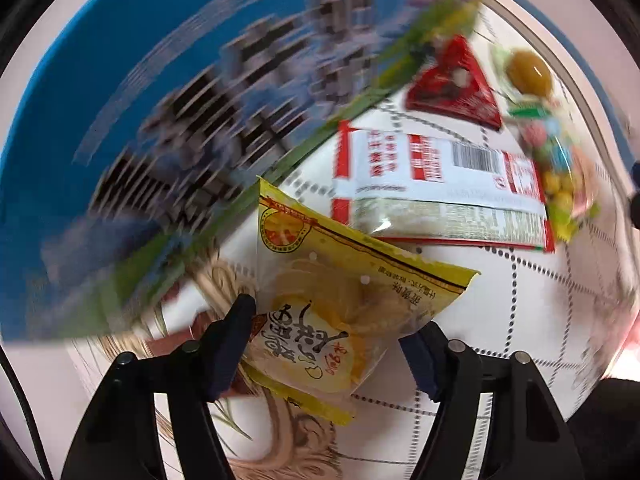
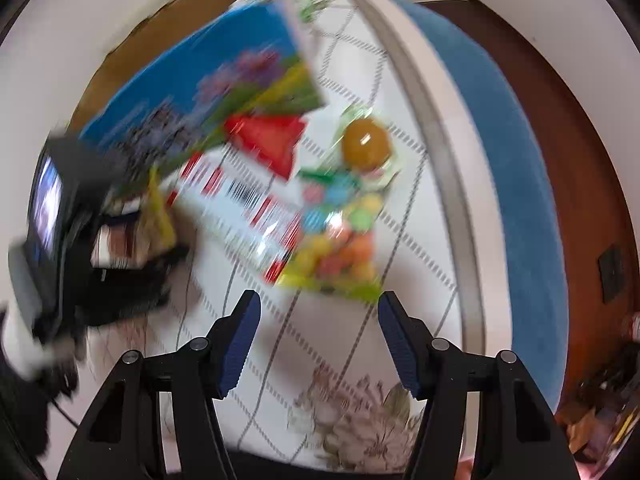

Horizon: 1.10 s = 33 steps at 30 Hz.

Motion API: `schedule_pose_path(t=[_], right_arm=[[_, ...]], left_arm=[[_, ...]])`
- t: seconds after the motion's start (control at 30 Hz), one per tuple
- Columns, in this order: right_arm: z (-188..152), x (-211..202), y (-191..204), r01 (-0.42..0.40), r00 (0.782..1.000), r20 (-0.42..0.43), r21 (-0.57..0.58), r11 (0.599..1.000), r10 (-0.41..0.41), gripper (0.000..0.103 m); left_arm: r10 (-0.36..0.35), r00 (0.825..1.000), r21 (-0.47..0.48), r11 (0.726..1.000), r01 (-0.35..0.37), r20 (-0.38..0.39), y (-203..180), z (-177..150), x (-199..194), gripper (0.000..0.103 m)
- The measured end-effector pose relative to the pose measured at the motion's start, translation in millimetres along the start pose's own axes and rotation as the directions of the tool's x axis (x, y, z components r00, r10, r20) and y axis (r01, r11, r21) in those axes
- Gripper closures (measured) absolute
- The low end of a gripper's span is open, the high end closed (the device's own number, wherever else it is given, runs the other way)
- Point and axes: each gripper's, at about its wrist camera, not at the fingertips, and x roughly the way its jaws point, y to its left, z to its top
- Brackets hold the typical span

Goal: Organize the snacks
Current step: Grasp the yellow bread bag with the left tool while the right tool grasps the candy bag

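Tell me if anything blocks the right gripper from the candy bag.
Nothing visible does. The right gripper is open and empty, and only bare tablecloth lies between it and the candy bag. The white packet touches the bag's left side, though blur hides whether they overlap.

The yellow snack packet [image 1: 336,312] carries large Chinese characters, seen upside down, with "90g" in red beside them and a round red-and-yellow emblem near its top edge. The white and red packet [image 1: 436,188] shows a barcode and blocks of small print too fine to read. Lettering on the blue box [image 1: 140,128] is blurred beyond reading.
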Motion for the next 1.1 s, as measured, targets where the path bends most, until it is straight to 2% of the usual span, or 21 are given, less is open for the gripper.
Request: schedule_pose_path(t=[0.07, 0.1, 0.13, 0.17, 0.2, 0.27, 0.33, 0.37, 0.43, 0.53, 0.57, 0.63, 0.67, 0.7, 0.73, 0.8, 0.9, 0.97, 1.0, 1.03, 1.1], right_arm=[[7.5, 10.5, -6.5, -0.007, 1.000, -0.010, 0.042, 0.999, 0.008, 0.039], [13.6, 16.3, -8.1, -0.012, 1.000, -0.016, 0.060, 0.998, 0.013, 0.039], [21.4, 23.5, -9.5, -0.015, 1.000, -0.024, 0.076, 0.997, 0.017, 0.039], [13.9, 30.8, -14.7, -0.014, 1.000, -0.023, 0.087, 0.996, 0.016, 0.039], [19.0, 37.7, -14.5, -0.008, 1.000, -0.024, 0.093, 0.996, 0.010, 0.039], [25.2, 49.4, -13.3, 0.003, 0.999, -0.045, 0.091, 0.996, 0.001, 0.040], [27.6, 61.6, -12.2, 0.001, 0.998, -0.070, 0.084, 0.996, 0.005, 0.049], [28.4, 62.9, -9.9, 0.007, 0.998, -0.069, 0.069, 0.998, -0.003, 0.049], [26.7, 63.4, -4.3, 0.022, 0.996, -0.086, 0.026, 0.999, -0.020, 0.049], [10.7, 64.7, -0.6, 0.021, 0.987, -0.156, -0.019, 1.000, -0.024, 0.050], [-1.2, 62.4, 1.7, 0.022, 0.984, -0.175, -0.039, 0.999, -0.029, 0.050], [-9.1, 64.9, 5.3, 0.028, 0.977, -0.208, -0.076, 0.997, -0.043, 0.050], [-14.9, 65.6, 5.3, 0.032, 0.975, -0.216, -0.089, 0.995, -0.051, 0.050], [-19.4, 67.5, 5.2, 0.038, 0.973, -0.225, -0.102, 0.994, -0.060, 0.049], [-21.0, 68.4, 4.7, 0.040, 0.972, -0.225, -0.099, 0.994, -0.062, 0.049], [-22.3, 70.5, 3.5, 0.035, 0.975, -0.215, -0.080, 0.996, -0.051, 0.049], [-24.2, 70.6, -1.7, 0.031, 0.983, -0.182, -0.033, 0.999, -0.037, 0.049], [-26.1, 56.4, -20.9, 0.031, 0.986, -0.162, -0.020, 0.999, -0.034, 0.049], [-25.6, 54.9, -24.6, 0.034, 0.987, -0.158, -0.025, 0.999, -0.038, 0.049], [-27.7, 56.2, -25.2, 0.040, 0.986, -0.158, -0.029, 0.999, -0.044, 0.048], [-30.3, 66.3, -21.9, 0.048, 0.982, -0.181, -0.040, 0.998, -0.055, 0.047]], left_arm=[[-0.077, 0.996, -0.144, 0.987, 0.070, -0.039, 15.2, -7.5, 1.3, 0.035], [-0.108, 0.992, -0.224, 0.970, 0.090, -0.070, 22.7, -13.0, 3.7, 0.035], [-0.174, 0.981, -0.314, 0.939, 0.141, -0.080, 31.1, -20.3, 5.7, 0.035], [-0.260, 0.963, -0.424, 0.882, 0.205, -0.075, 41.3, -31.7, 8.9, 0.035], [-0.291, 0.954, -0.476, 0.851, 0.223, -0.073, 46.2, -38.4, 11.1, 0.035], [-0.364, 0.931, -0.581, 0.767, 0.272, -0.044, 57.6, -54.5, 16.5, 0.035], [-0.393, 0.919, -0.619, 0.729, 0.292, -0.028, 63.0, -61.9, 19.2, 0.035], [-0.403, 0.915, -0.617, 0.726, 0.304, -0.024, 63.6, -62.5, 19.4, 0.035], [-0.403, 0.914, -0.596, 0.742, 0.306, -0.033, 62.1, -62.5, 20.2, 0.034], [-0.406, 0.910, -0.533, 0.790, 0.302, -0.086, 51.2, -61.4, 37.2, 0.030], [-0.394, 0.913, -0.495, 0.818, 0.293, -0.111, 44.8, -59.2, 40.8, 0.030], [-0.358, 0.925, -0.448, 0.853, 0.268, -0.128, 34.8, -57.3, 42.3, 0.030], [-0.336, 0.933, -0.429, 0.867, 0.252, -0.132, 30.5, -56.2, 42.0, 0.030], [-0.327, 0.936, -0.432, 0.868, 0.245, -0.127, 29.1, -55.0, 42.4, 0.030], [-0.326, 0.938, -0.444, 0.862, 0.244, -0.116, 29.9, -56.7, 42.6, 0.030], [-0.342, 0.937, -0.505, 0.823, 0.259, -0.077, 31.2, -69.1, 35.2, 0.036], [-0.363, 0.932, -0.640, 0.720, 0.268, -0.018, 55.8, -82.2, 32.2, 0.036], [-0.389, 0.921, -0.681, 0.675, 0.285, 0.001, 66.0, -94.1, 37.0, 0.036], [-0.401, 0.916, -0.685, 0.669, 0.290, -0.003, 65.2, -96.9, 40.9, 0.035], [-0.401, 0.916, -0.675, 0.679, 0.289, -0.012, 63.9, -99.0, 44.4, 0.034], [-0.374, 0.927, -0.637, 0.723, 0.266, -0.038, 57.3, -96.9, 46.2, 0.034]])
